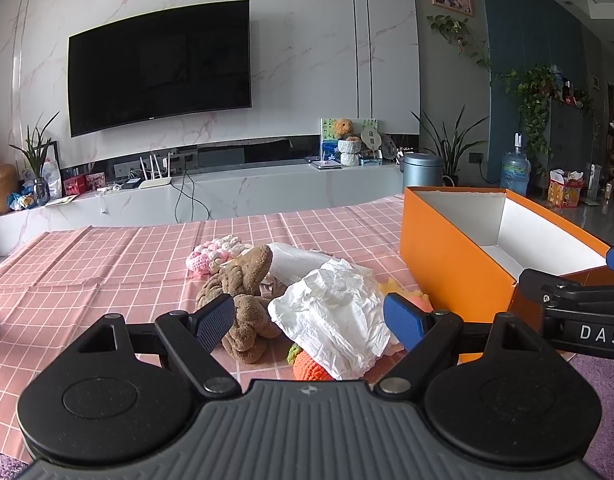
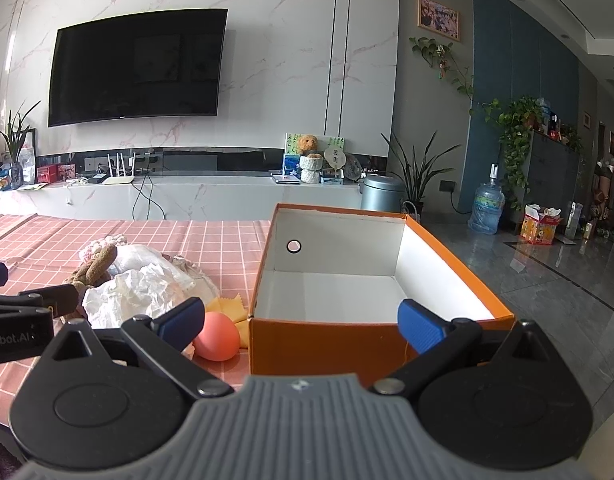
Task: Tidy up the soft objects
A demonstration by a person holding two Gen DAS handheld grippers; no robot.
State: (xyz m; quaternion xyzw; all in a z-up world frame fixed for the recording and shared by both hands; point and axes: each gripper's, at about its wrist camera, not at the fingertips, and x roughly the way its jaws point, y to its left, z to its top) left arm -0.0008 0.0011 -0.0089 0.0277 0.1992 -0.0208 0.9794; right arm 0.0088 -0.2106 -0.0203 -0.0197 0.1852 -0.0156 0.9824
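Both hand-held grippers spread apart, left over crumpled tissue, right facing orange box interior

Both wrist views face the TV wall, sharing the orange box close up.

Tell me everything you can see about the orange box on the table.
The orange box is an open, lidless rectangular carton, cardboard by the look, orange outside and white inside. It looks empty. A small round hole pierces its left wall. It stands upright on the pink checked tablecloth, right of the pile of soft things. A yellow cloth and pinkish ball lie against its near left corner.
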